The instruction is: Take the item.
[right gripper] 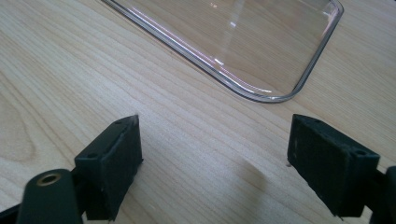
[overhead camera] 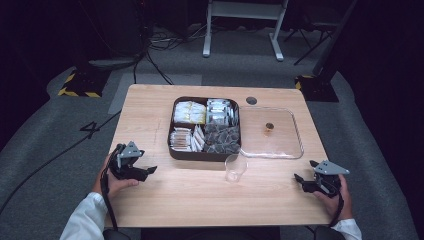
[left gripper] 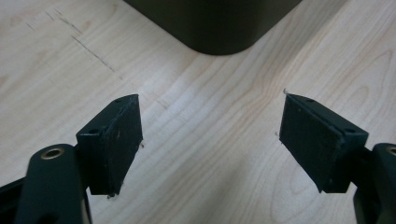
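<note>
1. The counter [overhead camera: 165, 200] is pale wood with fine grain and a few faint scratches; a round grommet [overhead camera: 251, 100] sits near its far edge.
2. A dark box [overhead camera: 205, 155] lies at the middle toward the far edge, split into compartments of packets: yellow ones far left, silvery ones far right, pale ones near left, dark ones near right.
3. A clear lid [overhead camera: 272, 150] lies flat touching the box's right side, a small brown knob [overhead camera: 269, 128] at its centre.
4. A clear cup [overhead camera: 235, 168] stands just in front of where box and lid meet.
5. The left hand-held gripper [overhead camera: 147, 170] rests near the counter's left edge, jaws wide and holding nothing; its own view shows the box's corner ahead.
6. The right hand-held gripper [overhead camera: 298, 177] rests near the right edge, jaws wide and holding nothing, the lid's corner ahead.
7. Grey carpet [overhead camera: 45, 135] surrounds the counter; black cables [overhead camera: 150, 60] trail across it, hazard-striped bases [overhead camera: 80, 82] stand at far left and far right, and a white frame [overhead camera: 242, 20] stands beyond; the room is dark.
</note>
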Demonstrator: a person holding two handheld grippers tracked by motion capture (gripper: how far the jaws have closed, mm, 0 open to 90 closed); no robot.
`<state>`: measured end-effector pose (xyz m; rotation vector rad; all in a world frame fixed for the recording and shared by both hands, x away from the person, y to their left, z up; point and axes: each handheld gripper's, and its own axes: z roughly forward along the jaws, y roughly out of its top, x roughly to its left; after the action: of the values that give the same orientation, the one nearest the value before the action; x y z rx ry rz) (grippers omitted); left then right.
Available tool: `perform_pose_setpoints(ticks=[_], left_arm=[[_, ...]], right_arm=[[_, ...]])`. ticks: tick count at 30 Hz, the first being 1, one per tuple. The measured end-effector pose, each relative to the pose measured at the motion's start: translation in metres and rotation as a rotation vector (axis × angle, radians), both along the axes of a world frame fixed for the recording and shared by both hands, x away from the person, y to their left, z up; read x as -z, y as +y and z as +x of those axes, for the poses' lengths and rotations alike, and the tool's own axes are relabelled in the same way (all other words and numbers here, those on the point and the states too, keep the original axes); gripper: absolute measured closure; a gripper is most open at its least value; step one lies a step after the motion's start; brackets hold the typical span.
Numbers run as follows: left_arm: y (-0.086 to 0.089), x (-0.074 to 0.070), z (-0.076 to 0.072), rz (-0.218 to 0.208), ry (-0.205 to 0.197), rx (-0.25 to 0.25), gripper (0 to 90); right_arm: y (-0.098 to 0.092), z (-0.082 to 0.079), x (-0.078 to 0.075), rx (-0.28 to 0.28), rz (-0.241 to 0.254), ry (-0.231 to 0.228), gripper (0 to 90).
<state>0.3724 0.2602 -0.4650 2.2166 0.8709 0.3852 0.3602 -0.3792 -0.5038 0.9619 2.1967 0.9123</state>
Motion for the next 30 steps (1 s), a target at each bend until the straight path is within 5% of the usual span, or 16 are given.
perform_pose_setpoints(ticks=[8,16,30], left_arm=[[-0.006,-0.013,0.012,0.010,-0.023,0.006,23.4],[-0.014,-0.042,0.031,-0.011,-0.100,0.023,27.2],[-0.040,-0.073,0.063,-0.007,-0.129,0.095,33.4]], right_arm=[[0.000,0.000,0.000,-0.001,0.001,0.001,18.1],[-0.001,0.001,0.000,0.000,0.004,0.005,18.1],[0.000,0.001,0.000,0.000,0.003,0.004,18.0]])
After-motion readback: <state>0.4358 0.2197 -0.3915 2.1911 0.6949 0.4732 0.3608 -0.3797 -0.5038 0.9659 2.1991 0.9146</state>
